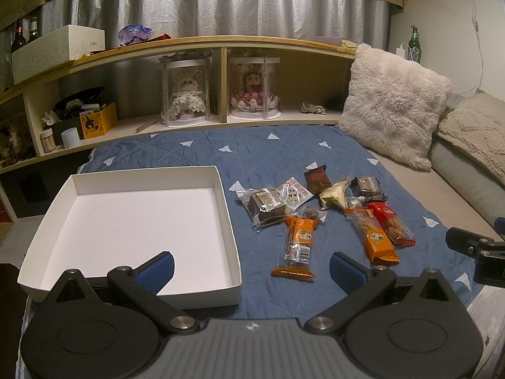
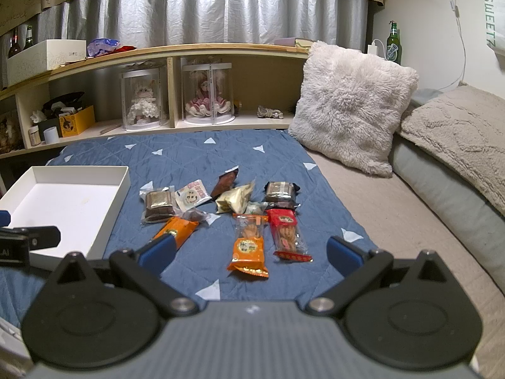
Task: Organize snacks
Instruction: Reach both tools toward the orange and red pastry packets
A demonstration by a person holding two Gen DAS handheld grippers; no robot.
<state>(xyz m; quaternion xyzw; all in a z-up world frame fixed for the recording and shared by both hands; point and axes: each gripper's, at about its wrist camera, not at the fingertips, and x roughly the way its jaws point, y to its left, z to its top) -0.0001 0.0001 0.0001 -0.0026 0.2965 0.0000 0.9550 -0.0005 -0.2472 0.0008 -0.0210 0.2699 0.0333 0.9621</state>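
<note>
The left gripper (image 1: 251,271) is nearest, low over the bed, its jaws wide apart with nothing in them. The right gripper (image 2: 249,252) hangs the same way, jaws wide apart and empty. In the left wrist view, the empty white box (image 1: 232,230) lies on the blue quilt (image 1: 284,145) at 10 o'clock from the left gripper. An orange snack pack (image 1: 298,243) lies just ahead at 12 o'clock. At 1 o'clock a second orange pack (image 1: 375,240) touches a red pack (image 1: 391,224). Farther back sit two brown cakes in clear wrap (image 1: 265,205), a cookie packet (image 1: 295,192) and a gold packet (image 1: 334,194). A fluffy pillow (image 1: 394,104) leans at 2 o'clock.
</note>
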